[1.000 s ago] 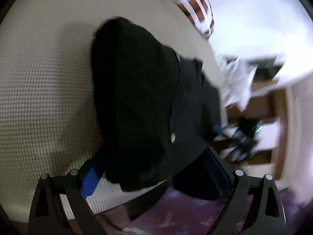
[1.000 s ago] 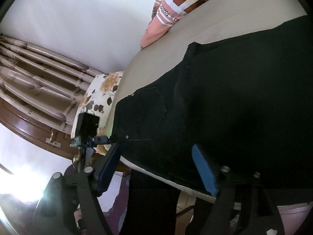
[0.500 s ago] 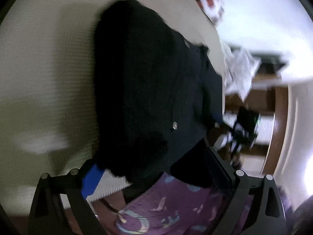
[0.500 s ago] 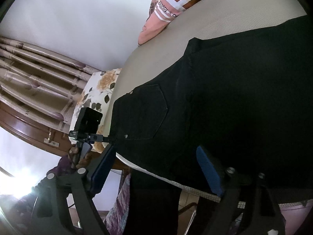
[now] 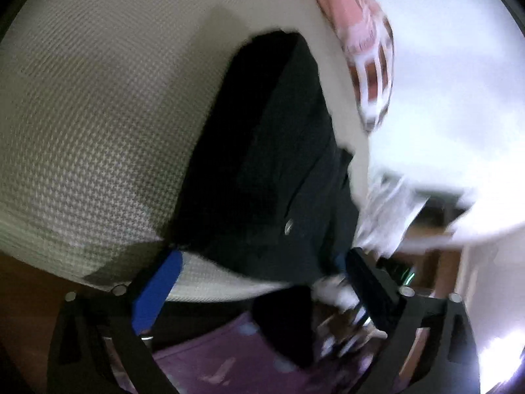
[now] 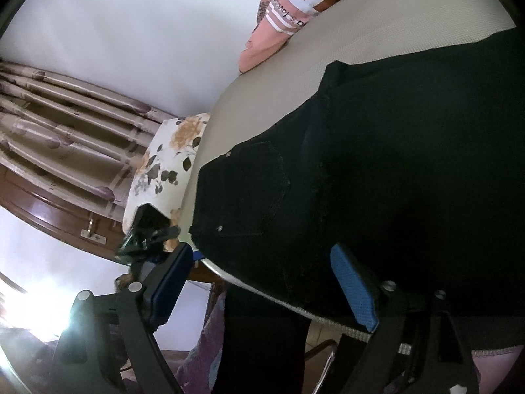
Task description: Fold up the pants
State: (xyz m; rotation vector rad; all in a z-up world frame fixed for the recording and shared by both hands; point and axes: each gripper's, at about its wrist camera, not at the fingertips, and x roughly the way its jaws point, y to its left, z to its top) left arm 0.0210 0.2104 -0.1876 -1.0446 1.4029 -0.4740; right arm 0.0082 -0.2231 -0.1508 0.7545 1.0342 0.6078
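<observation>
Black pants (image 5: 269, 164) lie on a beige woven mattress (image 5: 92, 115), with the waist end over the near edge. A back pocket (image 6: 249, 190) with rivets shows in the right wrist view, and one dark part hangs below the edge (image 6: 262, 335). My left gripper (image 5: 262, 279) sits at the mattress edge with its jaws opening; the pants' near hem lies between the blue pads (image 5: 157, 289), unpressed. My right gripper (image 6: 262, 285) is open, and the waist corner lies loose between its pads (image 6: 354, 289). The left gripper (image 6: 144, 239) shows blurred to the left in the right wrist view.
A pink, brown and white striped garment (image 6: 295, 0) lies at the far side of the mattress. A floral pillow (image 6: 167, 164), curtains (image 6: 65, 124) and brown wooden furniture (image 6: 65, 216) stand beyond the left end. Purple patterned cloth (image 5: 229, 354) shows below the edge.
The left gripper has rolled and shifted sideways along the mattress edge, and its view is blurred. The right gripper's jaws have spread wider around the waist corner; that hand has stayed in place.
</observation>
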